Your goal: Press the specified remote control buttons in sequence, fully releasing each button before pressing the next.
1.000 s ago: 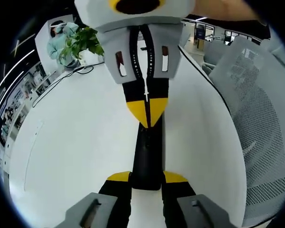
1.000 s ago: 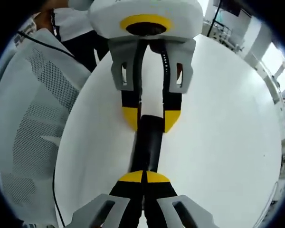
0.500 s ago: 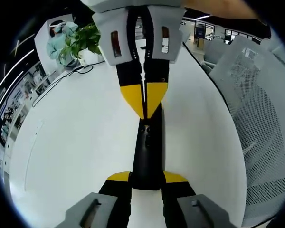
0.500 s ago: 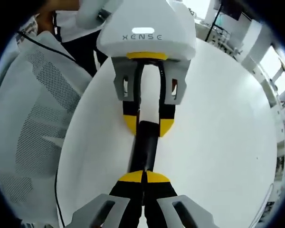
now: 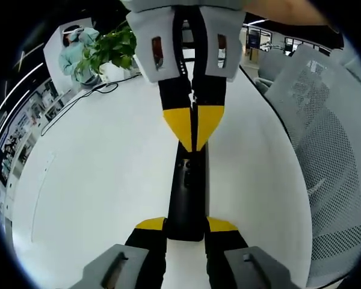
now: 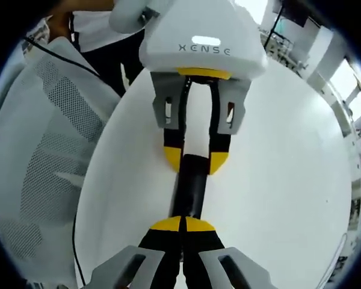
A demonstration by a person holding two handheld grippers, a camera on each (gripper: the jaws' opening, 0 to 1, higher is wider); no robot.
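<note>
We find the remote control (image 5: 187, 195) lying on the surface (image 5: 96, 180), lengthwise between the two grippers. The left gripper (image 5: 187, 227) holds its near end from both sides; the right gripper (image 5: 194, 133) meets its far end with fingers together. A mesh chair (image 5: 325, 162) stands to the right of the surface, a potted plant (image 5: 105, 54) at its far left.

In the right gripper view, the chair (image 6: 42, 156) stands left.
</note>
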